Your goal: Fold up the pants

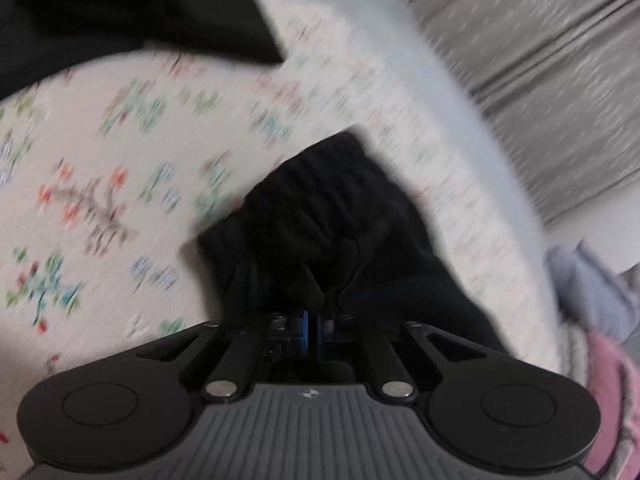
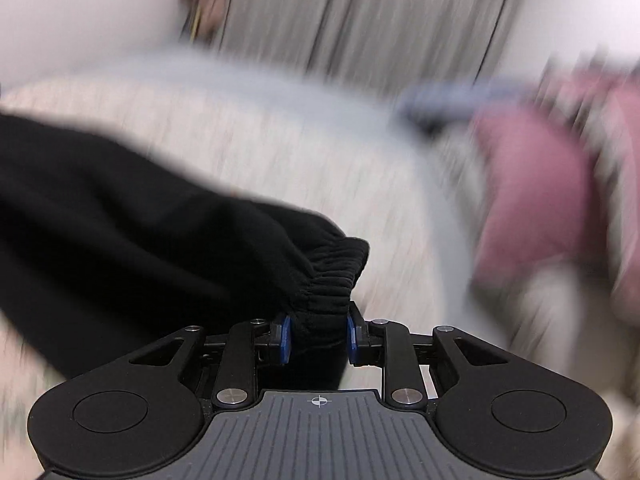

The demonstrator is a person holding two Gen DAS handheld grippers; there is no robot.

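The black pants (image 1: 332, 216) lie on a floral sheet, and more of the black fabric (image 1: 120, 12) fills the upper left. My left gripper (image 1: 313, 322) is shut on a bunched fold of the pants, its blue pads almost together. In the right wrist view the pants (image 2: 140, 220) stretch in from the left and end in a gathered elastic hem (image 2: 340, 268). My right gripper (image 2: 318, 336) is shut on the cloth just below that hem, which fills the gap between the blue pads. Both views are motion-blurred.
The floral sheet (image 1: 100, 152) covers a bed with a pale blue edge (image 1: 440, 80). Beyond the edge is a grey striped floor (image 1: 540, 60). Pink cloth (image 2: 532, 200) and a bluish garment (image 2: 448, 100) lie to the right.
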